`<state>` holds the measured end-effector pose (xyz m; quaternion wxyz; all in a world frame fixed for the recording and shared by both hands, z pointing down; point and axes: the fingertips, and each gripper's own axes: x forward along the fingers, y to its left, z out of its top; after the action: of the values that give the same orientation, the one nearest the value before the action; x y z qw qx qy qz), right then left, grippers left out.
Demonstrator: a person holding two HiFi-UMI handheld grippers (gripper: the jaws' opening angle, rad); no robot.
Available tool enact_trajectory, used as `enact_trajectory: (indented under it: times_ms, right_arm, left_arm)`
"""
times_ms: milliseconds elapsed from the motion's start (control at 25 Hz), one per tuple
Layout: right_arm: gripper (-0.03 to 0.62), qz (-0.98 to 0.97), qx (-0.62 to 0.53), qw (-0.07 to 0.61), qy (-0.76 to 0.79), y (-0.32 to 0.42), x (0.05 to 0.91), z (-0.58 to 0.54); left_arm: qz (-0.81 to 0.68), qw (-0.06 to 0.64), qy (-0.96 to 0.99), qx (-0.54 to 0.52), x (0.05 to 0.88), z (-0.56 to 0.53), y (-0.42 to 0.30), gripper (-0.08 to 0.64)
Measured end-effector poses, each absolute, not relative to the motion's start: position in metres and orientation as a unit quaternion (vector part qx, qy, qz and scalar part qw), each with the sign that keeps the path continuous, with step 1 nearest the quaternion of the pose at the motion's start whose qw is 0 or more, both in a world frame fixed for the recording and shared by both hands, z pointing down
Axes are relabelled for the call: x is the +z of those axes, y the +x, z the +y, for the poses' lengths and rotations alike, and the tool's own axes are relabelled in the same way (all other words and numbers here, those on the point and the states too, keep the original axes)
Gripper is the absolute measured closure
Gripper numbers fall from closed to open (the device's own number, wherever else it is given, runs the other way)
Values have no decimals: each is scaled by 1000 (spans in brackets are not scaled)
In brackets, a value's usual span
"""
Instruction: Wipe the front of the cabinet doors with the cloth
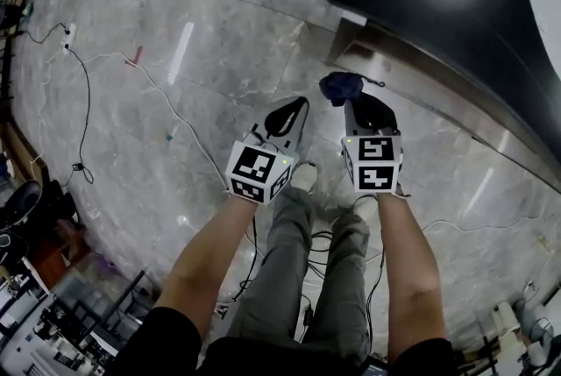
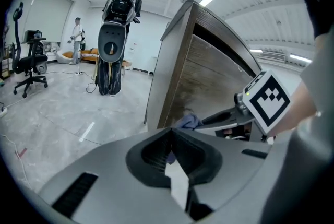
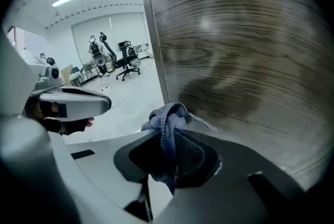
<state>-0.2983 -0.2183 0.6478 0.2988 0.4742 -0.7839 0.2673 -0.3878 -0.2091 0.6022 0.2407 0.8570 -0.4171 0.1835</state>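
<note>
— Biggest thing first?
— Pale grey stone floor [image 1: 175, 102], streaked with reflections of ceiling lights and crossed by thin cables [image 1: 83, 102]. Then the cabinet [image 1: 438, 6]: dark glossy top in the head view, wood-grain door [image 3: 235, 50] filling most of the right gripper view.
— Next down?
— Two bare forearms [image 1: 210, 251] reaching forward, grey trousers [image 1: 289, 278] between them. Far back in the left gripper view, a black office chair [image 2: 30, 63] and a dark hanging machine [image 2: 112, 35].
— And the tongs?
— Left tongs [image 1: 292, 109] pressed together with nothing between them, held just beside the right pair. Right tongs [image 1: 358, 102] clamped on the blue cloth [image 3: 167, 116], bunched and poking out past the tips.
— Where exactly?
— Low down, close to the door near its left edge. Touching the wood or not, cannot tell.
— Anything to read?
— Only black-and-white square markers on the left cube [image 1: 259, 173] and the right cube [image 1: 372, 162], block patterns on white faces.
</note>
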Motion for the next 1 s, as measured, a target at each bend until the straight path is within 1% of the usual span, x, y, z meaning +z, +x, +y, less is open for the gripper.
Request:
enact_trajectory:
  times_ms: [240,440,600,760,1000]
  right_arm:
    - [523,-773,275,300,487,-329,664,-242]
    - [523,-762,282,298,502,-323,670,-252]
    - [523,-762,279,301,501,-308,677,-248]
    - [522,-760,269,315,501,-277,680,-241]
    - [523,-750,272,318,512,-233,680,-227]
  left_arm:
    - [-417,246,857,179,617,-220,-415,551]
    - [-410,248,859,183,624,-230,-404,551]
    - [-404,239,862,192,628,-232,-394,551]
    - [-391,228,870,197,629,-224,-374,551]
    - [-380,240,871,199,631,-213,-335,551]
